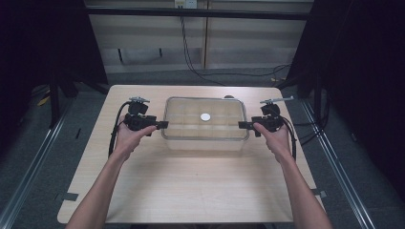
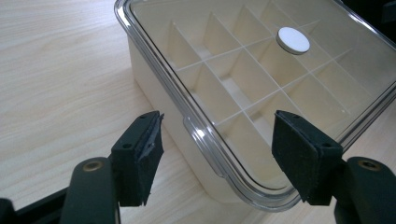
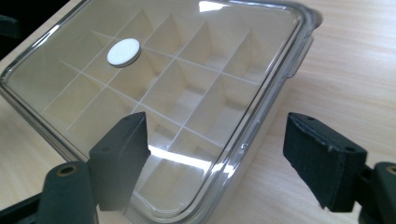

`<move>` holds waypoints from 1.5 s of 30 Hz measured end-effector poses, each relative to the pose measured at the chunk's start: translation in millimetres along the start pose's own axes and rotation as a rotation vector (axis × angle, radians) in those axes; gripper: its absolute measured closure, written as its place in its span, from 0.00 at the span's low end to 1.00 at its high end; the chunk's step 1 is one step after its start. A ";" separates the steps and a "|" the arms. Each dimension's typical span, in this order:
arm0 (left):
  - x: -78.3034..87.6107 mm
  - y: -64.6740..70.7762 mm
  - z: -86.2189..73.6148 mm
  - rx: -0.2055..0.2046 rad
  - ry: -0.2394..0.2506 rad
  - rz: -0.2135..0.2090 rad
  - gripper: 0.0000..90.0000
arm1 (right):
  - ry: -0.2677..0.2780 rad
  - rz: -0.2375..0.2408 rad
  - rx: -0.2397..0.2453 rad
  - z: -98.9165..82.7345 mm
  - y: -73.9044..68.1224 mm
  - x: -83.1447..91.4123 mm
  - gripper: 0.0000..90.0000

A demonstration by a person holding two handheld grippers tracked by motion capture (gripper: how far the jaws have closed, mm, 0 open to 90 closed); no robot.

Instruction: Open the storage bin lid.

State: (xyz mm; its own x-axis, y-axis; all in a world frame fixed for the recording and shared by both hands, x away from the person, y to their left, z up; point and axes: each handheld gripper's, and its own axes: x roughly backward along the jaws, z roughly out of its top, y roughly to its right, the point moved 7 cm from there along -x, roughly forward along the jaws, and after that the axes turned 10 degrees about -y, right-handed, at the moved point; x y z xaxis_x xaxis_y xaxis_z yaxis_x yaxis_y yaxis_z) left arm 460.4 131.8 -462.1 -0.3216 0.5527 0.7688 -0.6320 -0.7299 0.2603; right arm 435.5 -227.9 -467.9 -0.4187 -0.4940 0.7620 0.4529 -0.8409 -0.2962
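box: clear-lidded divider box [image 1: 205,125], middle of table [image 1: 191,191], slightly far of centre
left gripper [image 1: 163,125]: jaws apart, at box's left end, lid tab [image 2: 201,144] between them, no contact
right gripper [image 1: 242,125]: jaws apart, at right end rim, no contact
lid: has white round knob [image 1: 205,117]
handling: looks like light, stiff, slick plastic; lid may pop off
grip: end tabs, both sides together

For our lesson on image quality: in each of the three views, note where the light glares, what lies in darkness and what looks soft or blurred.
High view: the table is evenly lit, the surroundings fall into darkness, the picture is slightly soft. Left gripper view: thin highlights run along the clear lid rim; the near fingers look soft. Right gripper view: bright glare patches sit on the lid at its far edge and near the left finger.
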 end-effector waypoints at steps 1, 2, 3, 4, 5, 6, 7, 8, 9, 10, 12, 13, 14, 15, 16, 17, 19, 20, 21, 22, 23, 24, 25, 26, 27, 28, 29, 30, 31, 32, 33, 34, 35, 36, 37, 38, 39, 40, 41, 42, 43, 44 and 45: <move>-1.6 1.2 1.3 0.001 -0.005 -0.001 0.37 | -0.010 0.012 0.004 -0.5 -0.5 -1.6 0.28; -2.6 1.6 1.4 -0.007 -0.014 0.001 0.37 | -0.014 0.013 0.009 -0.8 -0.6 -2.8 0.28; -2.6 1.6 1.4 -0.007 -0.014 0.001 0.37 | -0.014 0.013 0.009 -0.8 -0.6 -2.8 0.28; -4.8 2.9 1.8 -0.011 -0.019 -0.004 0.37 | -0.025 0.011 0.007 -1.1 -1.5 -5.6 0.28; -4.8 2.9 1.8 -0.011 -0.019 -0.004 0.36 | -0.025 0.011 0.007 -1.1 -1.5 -5.6 0.28; -6.3 2.2 1.6 -0.009 -0.024 0.005 0.36 | -0.026 0.010 0.008 -0.9 -1.4 -6.7 0.28; -7.7 1.9 1.4 -0.010 -0.025 0.007 0.36 | -0.024 0.006 0.001 -0.5 -0.9 -8.1 0.28; -11.1 0.1 0.4 -0.012 -0.033 0.015 0.35 | -0.026 0.015 -0.004 -0.2 -0.8 -10.8 0.28; -11.1 0.1 0.4 -0.012 -0.033 0.015 0.34 | -0.026 0.015 -0.004 -0.2 -0.8 -10.8 0.28; -14.7 -2.2 -0.2 0.003 -0.037 0.012 0.34 | -0.031 0.015 -0.004 -0.2 -1.4 -13.5 0.28; -16.6 -2.9 0.2 0.009 -0.030 0.009 0.34 | -0.035 0.016 -0.007 -0.1 -2.3 -15.7 0.26; -17.8 -3.5 0.0 0.006 -0.034 0.002 0.34 | -0.035 0.016 -0.007 -0.1 -2.3 -15.7 0.26; -19.3 -3.4 0.3 0.011 -0.033 -0.001 0.34 | -0.033 0.017 -0.009 0.5 -3.1 -18.0 0.23; -23.3 -3.2 1.0 0.013 -0.031 0.001 0.34 | -0.024 0.022 -0.019 1.2 -2.9 -18.9 0.21; -24.6 -2.9 1.1 0.008 -0.036 -0.002 0.33 | -0.022 0.023 -0.024 1.5 -2.4 -20.4 0.21; -24.6 -2.9 1.1 0.008 -0.036 -0.002 0.34 | -0.022 0.023 -0.024 1.5 -2.4 -20.4 0.21; -28.7 -2.9 2.0 0.011 -0.042 -0.005 0.33 | -0.033 0.015 -0.030 1.9 0.5 -24.3 0.21; -31.1 -0.9 3.3 0.009 -0.042 -0.021 0.33 | -0.033 0.020 -0.032 2.1 1.4 -25.1 0.21; -31.1 -0.9 3.3 0.009 -0.042 -0.021 0.33 | -0.033 0.020 -0.032 2.1 1.4 -25.1 0.21; -32.6 0.6 4.2 0.005 -0.039 -0.025 0.33 | -0.039 0.023 -0.035 2.1 2.4 -26.7 0.21; -32.6 0.6 4.2 0.005 -0.039 -0.025 0.34 | -0.042 0.023 -0.036 2.1 2.5 -27.3 0.21; -34.0 2.2 5.1 0.005 -0.041 -0.028 0.33 | -0.044 0.025 -0.037 2.2 2.4 -27.9 0.21; -34.0 2.2 5.1 0.005 -0.041 -0.028 0.32 | -0.044 0.025 -0.037 2.2 2.4 -27.9 0.21; -33.7 1.5 5.2 -0.004 -0.048 -0.027 0.33 | -0.049 0.026 -0.034 2.6 3.0 -29.2 0.21; -33.8 1.1 5.6 -0.004 -0.048 -0.028 0.33 | -0.049 0.026 -0.034 2.6 3.0 -29.2 0.21; -33.3 0.4 5.9 -0.006 -0.053 -0.027 0.34 | -0.049 0.026 -0.041 3.5 3.0 -29.7 0.21; -33.3 0.1 6.3 -0.006 -0.053 -0.028 0.35 | -0.048 0.027 -0.040 4.1 3.1 -30.3 0.21; -33.0 0.0 6.5 -0.008 -0.056 -0.025 0.35 | -0.048 0.027 -0.040 4.1 3.1 -30.3 0.21; -33.2 0.3 6.8 -0.016 -0.057 -0.020 0.35 | -0.047 0.025 -0.038 4.7 3.3 -30.8 0.20; -34.0 0.7 7.1 -0.012 -0.056 -0.025 0.32 | -0.053 0.026 -0.041 5.2 3.3 -33.1 0.21; -36.0 0.2 7.1 -0.003 -0.063 -0.045 0.31 | -0.056 0.023 -0.039 5.3 3.6 -34.2 0.21; -37.0 0.9 7.5 0.000 -0.061 -0.050 0.31 | -0.061 0.023 -0.034 5.5 3.3 -35.7 0.21; -37.0 0.9 7.5 0.000 -0.061 -0.050 0.30 | -0.061 0.023 -0.034 5.5 3.3 -35.7 0.21; -38.4 1.5 7.8 -0.007 -0.059 -0.047 0.27 | -0.067 0.014 -0.032 6.1 2.3 -37.8 0.18; -39.2 2.0 8.0 -0.004 -0.061 -0.051 0.27 | -0.067 0.014 -0.032 6.1 2.3 -37.8 0.18; -40.3 3.0 8.2 -0.003 -0.067 -0.053 0.25 | -0.062 0.015 -0.037 6.2 2.4 -39.0 0.17; -40.9 3.3 8.7 0.001 -0.064 -0.050 0.25 | -0.062 0.015 -0.037 6.2 2.4 -39.0 0.17; -41.4 3.3 9.1 0.005 -0.065 -0.048 0.25 | -0.062 0.016 -0.041 6.2 2.7 -39.5 0.17; -40.7 3.1 9.2 0.008 -0.073 -0.054 0.26 | -0.060 0.023 -0.045 6.4 3.5 -40.1 0.17; -40.7 3.1 9.2 0.008 -0.073 -0.054 0.27 | -0.060 0.024 -0.049 6.5 3.8 -40.4 0.17; -40.0 2.6 9.0 0.004 -0.078 -0.053 0.27 | -0.060 0.024 -0.049 6.5 3.8 -40.4 0.17; -38.9 2.5 8.7 0.001 -0.078 -0.051 0.29 | -0.056 0.017 -0.046 6.9 3.5 -40.4 0.17; -38.2 2.4 8.6 0.000 -0.076 -0.048 0.29 | -0.056 0.017 -0.046 6.9 3.5 -40.4 0.17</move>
State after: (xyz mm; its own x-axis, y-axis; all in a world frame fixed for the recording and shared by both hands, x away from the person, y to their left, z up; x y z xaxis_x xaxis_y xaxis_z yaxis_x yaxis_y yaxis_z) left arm 477.3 105.5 -485.8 -0.2365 0.5549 0.7976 -0.6455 -0.7033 0.2979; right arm 459.5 -209.3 -495.8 -0.3659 -0.4962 0.7874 0.4226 -0.8424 -0.3344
